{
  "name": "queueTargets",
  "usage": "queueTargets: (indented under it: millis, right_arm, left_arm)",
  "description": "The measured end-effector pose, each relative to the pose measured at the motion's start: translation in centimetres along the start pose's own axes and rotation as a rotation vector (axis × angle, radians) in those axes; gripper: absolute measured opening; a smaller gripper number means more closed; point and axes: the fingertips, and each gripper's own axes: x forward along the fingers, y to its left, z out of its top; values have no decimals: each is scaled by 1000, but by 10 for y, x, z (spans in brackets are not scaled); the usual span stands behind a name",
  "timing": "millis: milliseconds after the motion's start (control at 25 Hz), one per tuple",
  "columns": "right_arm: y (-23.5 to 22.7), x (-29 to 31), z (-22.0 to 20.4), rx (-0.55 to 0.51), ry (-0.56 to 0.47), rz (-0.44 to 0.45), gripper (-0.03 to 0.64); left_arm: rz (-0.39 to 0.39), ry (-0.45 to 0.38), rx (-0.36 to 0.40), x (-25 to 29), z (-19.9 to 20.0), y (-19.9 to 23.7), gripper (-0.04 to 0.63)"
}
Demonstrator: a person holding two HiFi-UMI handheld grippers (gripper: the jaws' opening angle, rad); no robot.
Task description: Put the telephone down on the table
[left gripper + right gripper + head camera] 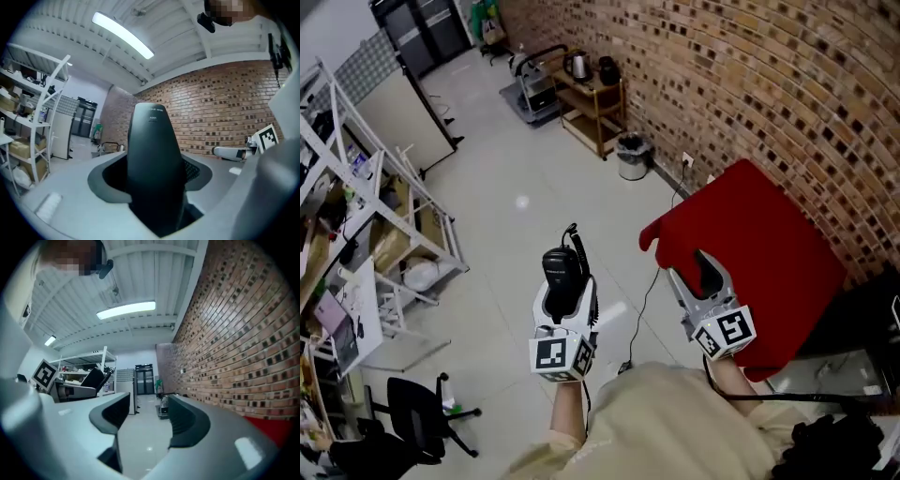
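While the left hand-held gripper (565, 300) clamps the black telephone (562, 269) upright, in the air over the floor, the right hand-held gripper (701, 277) hangs open and empty above the red surface (778, 253). Risk: released short of the edge, the telephone falls. Waste bin (632, 156) by the wall: contents not discernible.

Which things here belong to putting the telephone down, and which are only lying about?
For the job: telephone, held in the left gripper; red table; right gripper, open and empty.

Lying about: bin, kettle, cart, shelves, chair.
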Motion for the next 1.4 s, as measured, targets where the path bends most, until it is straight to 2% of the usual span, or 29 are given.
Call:
queueTargets:
  millis: [80,160,240,320,440,560,720,880,1200,1400]
  right_arm:
    - [-30,-36,23,-33,-27,-77,245]
    - [-71,-77,39,-126,-43,-178,244]
    - [-109,-120,43,-213,-1,-265,244]
    - [-145,-161,49,-244,2,-328,244]
    - [-199,-214,59,-232,-36,-415,244]
    - [-245,-261,62,-217,-23,-517,244]
    - [-284,-318,60,-170,25,-639,244]
    - [-322,-361,70,-186,-44,-724,245]
    - [-391,-424,52,-150,-53,-896,244]
    - [-447,-446,27,-127,-34,-988,244]
  left_arm:
    - [-81,18,11,22,0,-48,284]
    - [-171,38,19,49,-10,-105,284]
    - [-251,58,13,73,-25,-162,284]
    - [-312,84,-3,91,-42,-214,284]
    - [-393,108,-5,119,-60,-282,284]
    - [-482,137,-8,145,-76,-343,283]
    - [-605,197,-37,167,-106,-418,282]
    - [-700,238,-33,193,-137,-486,282]
    - [-849,347,10,238,-217,-581,282]
    - [-910,446,14,290,-290,-632,282]
